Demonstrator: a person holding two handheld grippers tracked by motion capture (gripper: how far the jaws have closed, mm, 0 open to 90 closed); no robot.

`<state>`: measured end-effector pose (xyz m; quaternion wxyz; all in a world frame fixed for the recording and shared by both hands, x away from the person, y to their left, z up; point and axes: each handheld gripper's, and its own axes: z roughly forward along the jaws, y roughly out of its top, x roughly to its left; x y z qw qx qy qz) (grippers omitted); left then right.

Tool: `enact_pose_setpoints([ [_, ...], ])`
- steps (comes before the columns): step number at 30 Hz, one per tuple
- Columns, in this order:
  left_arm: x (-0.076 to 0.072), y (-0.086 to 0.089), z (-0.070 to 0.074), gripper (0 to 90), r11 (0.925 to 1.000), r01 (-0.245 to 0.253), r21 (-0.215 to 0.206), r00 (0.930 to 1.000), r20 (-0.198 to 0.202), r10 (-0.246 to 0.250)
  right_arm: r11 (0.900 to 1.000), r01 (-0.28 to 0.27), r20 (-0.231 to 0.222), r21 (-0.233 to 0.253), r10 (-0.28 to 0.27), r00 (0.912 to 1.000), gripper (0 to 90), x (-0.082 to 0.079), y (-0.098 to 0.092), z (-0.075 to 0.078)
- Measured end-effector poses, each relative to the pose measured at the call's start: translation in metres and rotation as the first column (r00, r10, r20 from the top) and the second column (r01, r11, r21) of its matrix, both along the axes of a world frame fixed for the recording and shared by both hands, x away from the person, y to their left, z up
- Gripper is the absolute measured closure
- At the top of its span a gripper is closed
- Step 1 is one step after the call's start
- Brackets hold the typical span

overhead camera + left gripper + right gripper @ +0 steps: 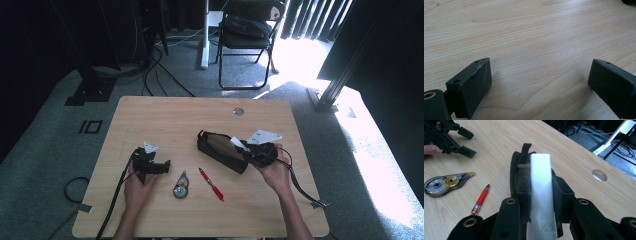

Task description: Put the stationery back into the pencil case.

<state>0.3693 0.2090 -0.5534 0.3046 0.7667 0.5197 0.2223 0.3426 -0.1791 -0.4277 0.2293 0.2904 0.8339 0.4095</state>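
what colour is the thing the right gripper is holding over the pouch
White. The tube clamped in the right gripper shows best in the right gripper view.

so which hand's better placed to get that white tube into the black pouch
Right: its tongs already grip the white plastic tube over the open black fabric pouch. The left tongs sit open, farther off.

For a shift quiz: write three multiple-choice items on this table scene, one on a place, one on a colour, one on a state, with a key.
1. Where does the correction tape lie?
A. Inside the pouch
B. Left of the pen
C. On the chair

2. What colour is the pen?
A. Red
B. Green
C. White

3. How stands the right gripper?
A. Wide open
B. Shut on the white tube
C. Shut on the pen

Key: B, it rests on the table beside the pen; A, its barrel is red; B, the jaws clamp the white tube over the black pouch.
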Motion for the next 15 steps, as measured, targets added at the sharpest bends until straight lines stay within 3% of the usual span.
enact_pose_setpoints([
  [15,0.0,0.0,0.0,5.4,1.0,0.0,0.0,1.0,0.0,0.0,1.0,-0.004,-0.006,-0.001,0.004,1.0,70.1,0.0075,0.003,-0.0009],
])
